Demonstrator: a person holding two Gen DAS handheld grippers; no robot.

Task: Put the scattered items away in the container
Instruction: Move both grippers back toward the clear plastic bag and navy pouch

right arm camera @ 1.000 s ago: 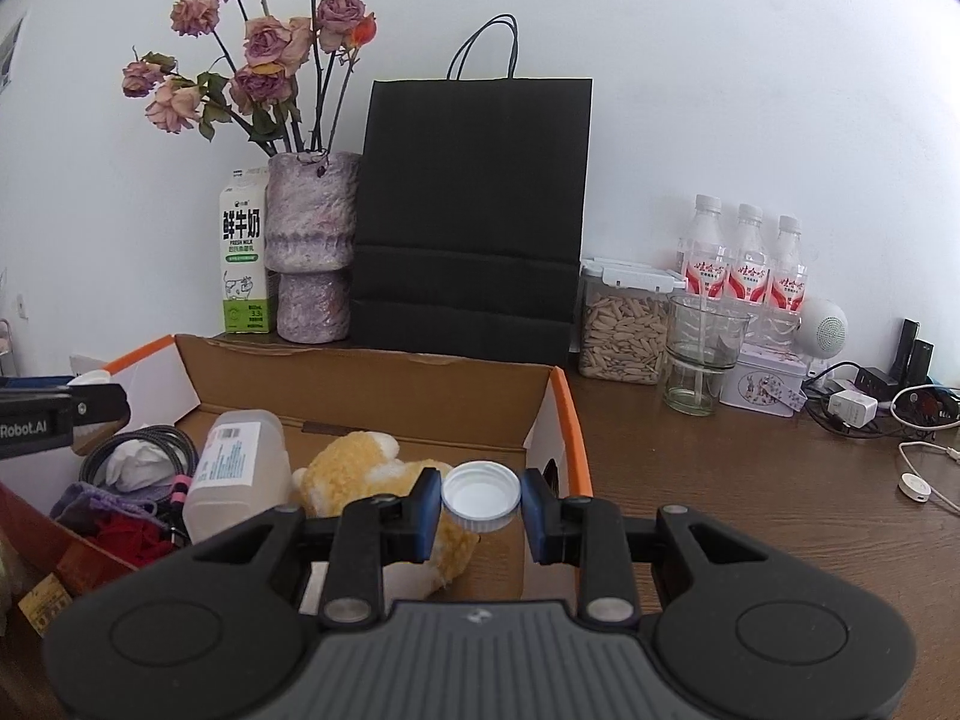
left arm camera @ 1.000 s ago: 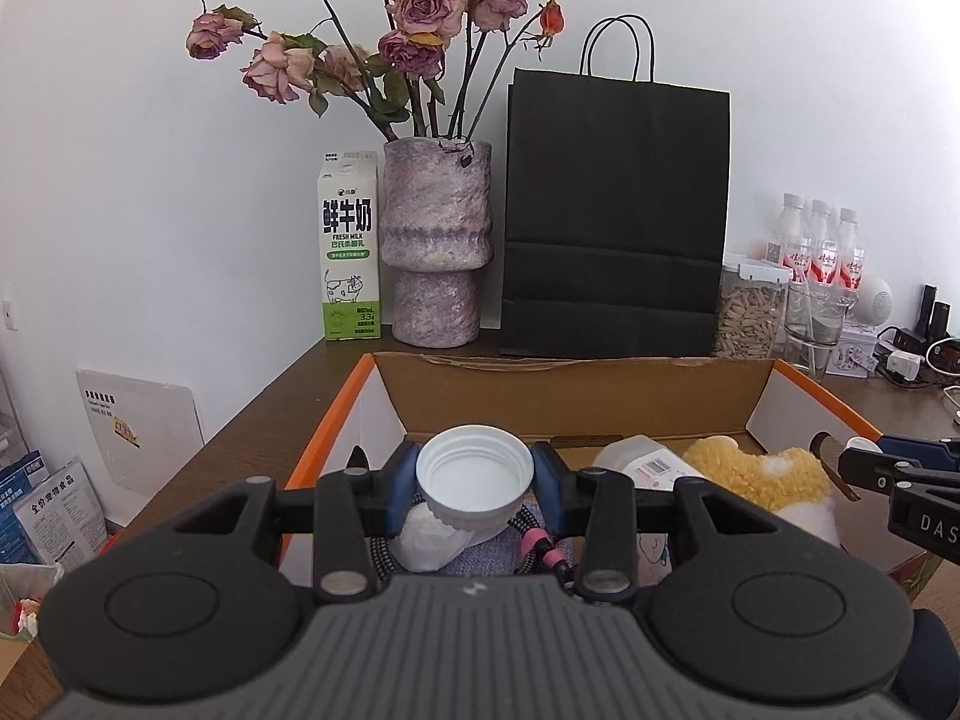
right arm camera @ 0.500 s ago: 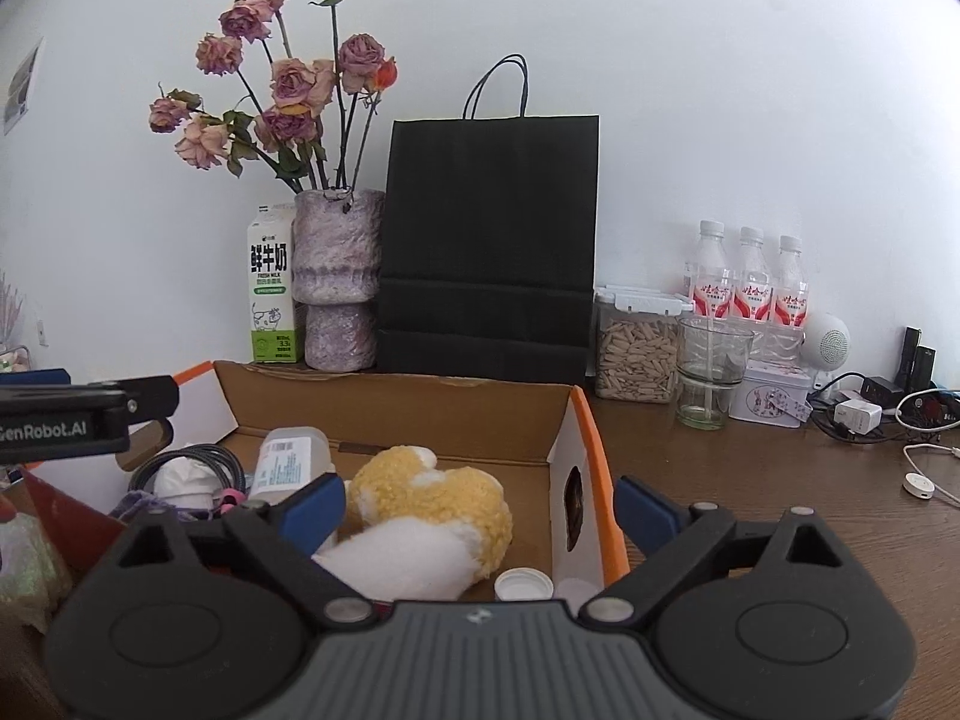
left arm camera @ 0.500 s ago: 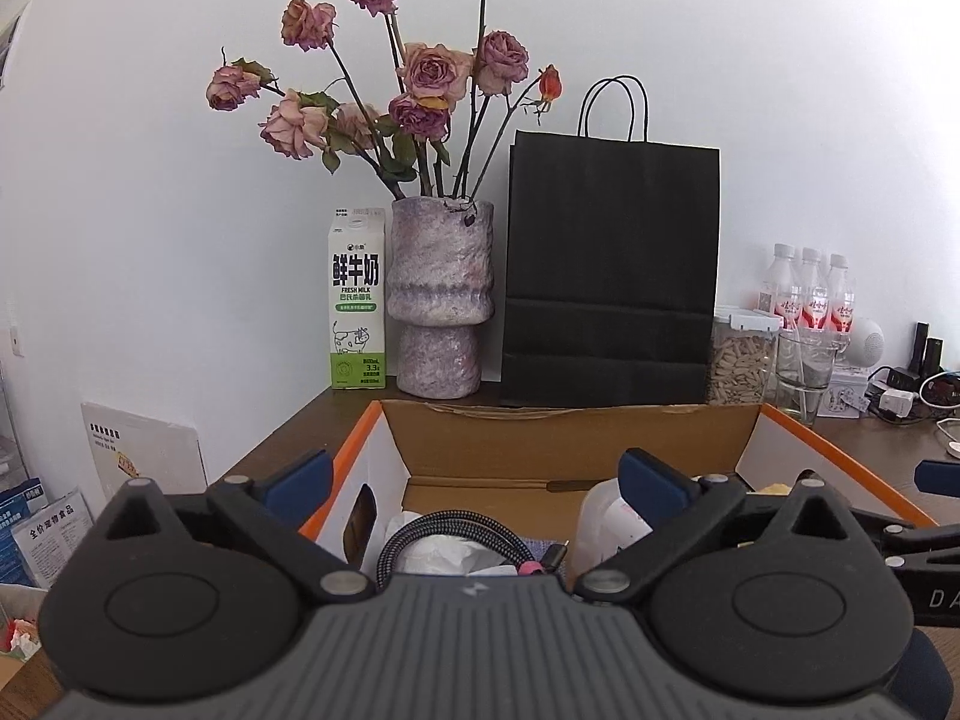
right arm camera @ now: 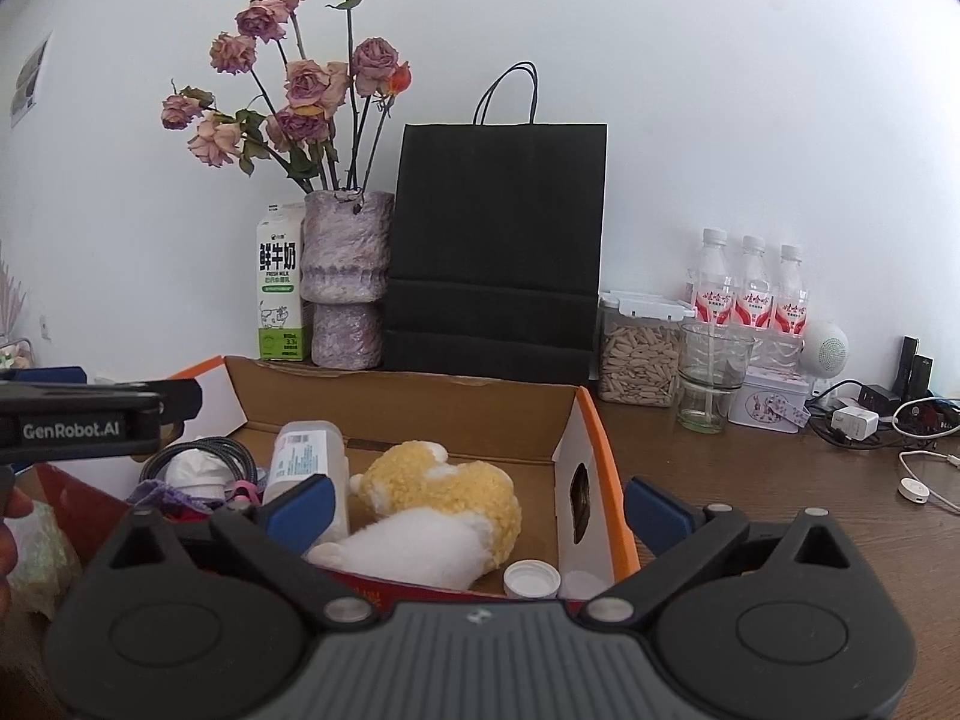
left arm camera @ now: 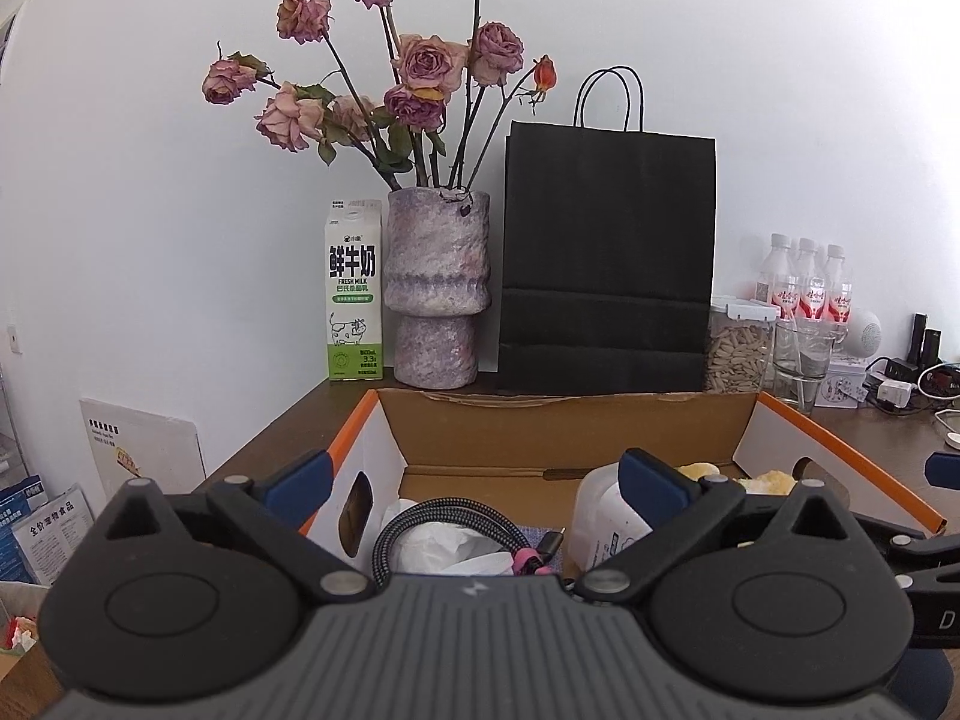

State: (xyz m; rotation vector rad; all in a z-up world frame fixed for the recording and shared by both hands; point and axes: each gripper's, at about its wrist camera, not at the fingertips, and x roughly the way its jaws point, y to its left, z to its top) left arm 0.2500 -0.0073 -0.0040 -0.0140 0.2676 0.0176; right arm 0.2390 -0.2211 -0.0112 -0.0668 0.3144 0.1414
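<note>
Left gripper (left arm camera: 474, 480) jaws wide apart, empty, hovering over box (left arm camera: 564, 426) left end, likely clear to retreat; below it coiled cable (left arm camera: 444, 516) round white wad; bottle (right arm camera: 309, 468) lying down, long axis toward back wall; plush (right arm camera: 444, 510) slumped mid-box; 1 white cap (right arm camera: 531, 577) open side up in near right corner; right gripper (right arm camera: 477, 507) spread, empty

Cap (right arm camera: 531, 578) in box (right arm camera: 591, 450), right of plush (right arm camera: 444, 510) (near corner).
</note>
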